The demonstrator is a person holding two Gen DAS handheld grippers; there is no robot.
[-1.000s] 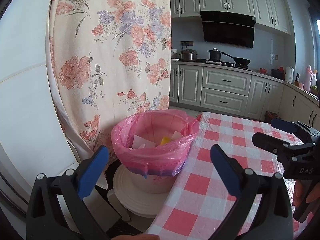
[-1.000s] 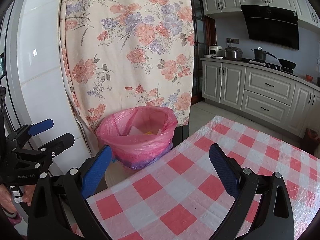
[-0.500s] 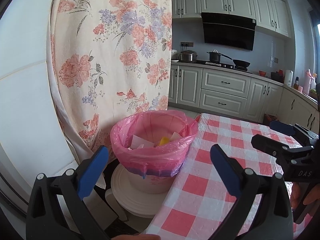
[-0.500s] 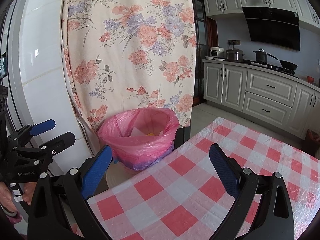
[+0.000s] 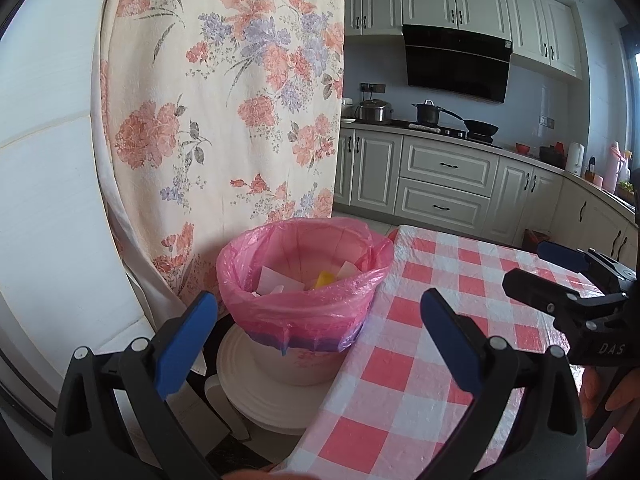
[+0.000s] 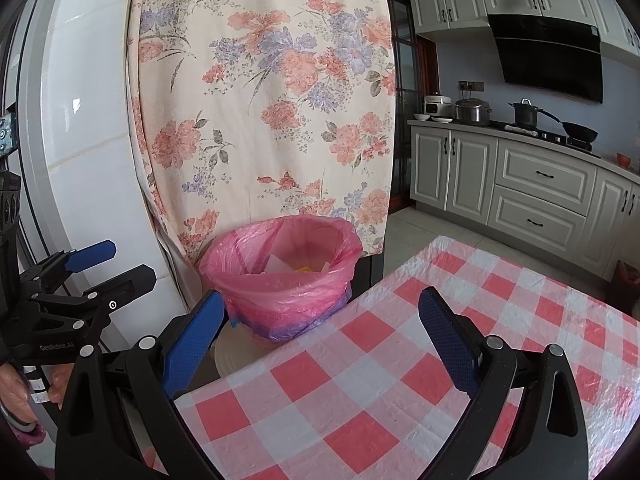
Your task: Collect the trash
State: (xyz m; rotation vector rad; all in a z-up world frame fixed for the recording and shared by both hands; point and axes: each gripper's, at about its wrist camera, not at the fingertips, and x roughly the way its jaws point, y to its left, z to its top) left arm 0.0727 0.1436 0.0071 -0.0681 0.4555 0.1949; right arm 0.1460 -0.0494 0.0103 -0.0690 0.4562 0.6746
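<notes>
Checked tablecloth (image 6: 400, 360) right under me shows no scraps in either view, so w/ both my left gripper (image 5: 316, 336) & right gripper (image 6: 320, 328) spread wide & carrying nothing, I reckon the sweep's about done. Just past the table edge the pink-lined bin (image 5: 304, 288) holds white paper (image 5: 272, 280) + a yellow bit (image 5: 323, 279); best to check the table's far side before quitting, kitchen cabinets (image 5: 440, 184) well beyond

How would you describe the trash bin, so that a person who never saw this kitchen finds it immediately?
Find the tall floral curtain left of the white cabinets. At its foot, against the edge of the red-checked table, stands the trash bin on a white round base. It alone wears a pink plastic liner, with white paper scraps and something yellow inside.
</notes>
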